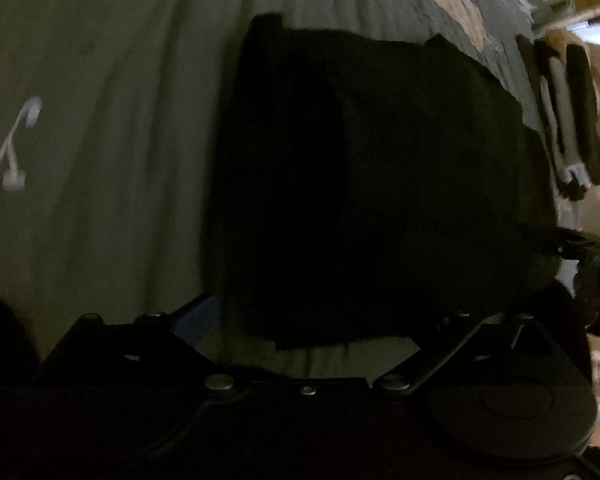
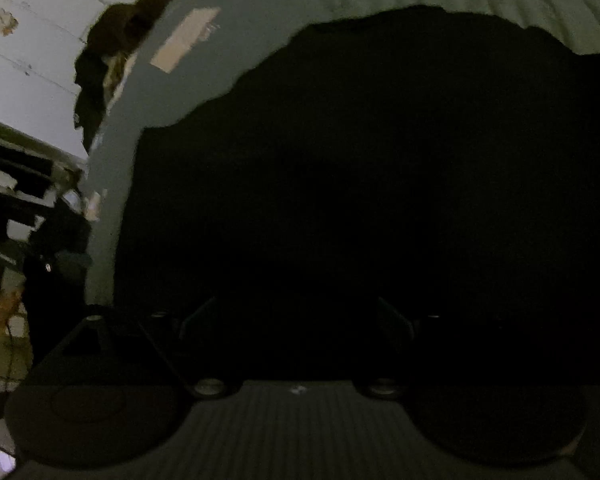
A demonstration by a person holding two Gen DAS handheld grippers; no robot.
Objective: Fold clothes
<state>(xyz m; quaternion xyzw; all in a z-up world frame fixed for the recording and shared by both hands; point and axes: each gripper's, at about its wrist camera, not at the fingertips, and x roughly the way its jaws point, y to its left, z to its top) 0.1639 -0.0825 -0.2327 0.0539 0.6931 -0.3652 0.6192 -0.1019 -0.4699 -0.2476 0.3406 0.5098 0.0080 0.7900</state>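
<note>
Fabric, black and already folded into a block, lies on the grey-green sheet (image 1: 100,80), dead ahead of the left gripper (image 1: 312,320), whose jaws stand wide with nothing between them. That garment (image 1: 360,184) runs long away from the claw, its near edge just past the fingertips. Bare sheet opens to its left, clear but for a white cable (image 1: 12,148) far off (probably harmless). The right gripper (image 2: 296,320) hangs over the same dark cloth, too murky to read; it appears spread, gripping nothing I can confirm.
</note>
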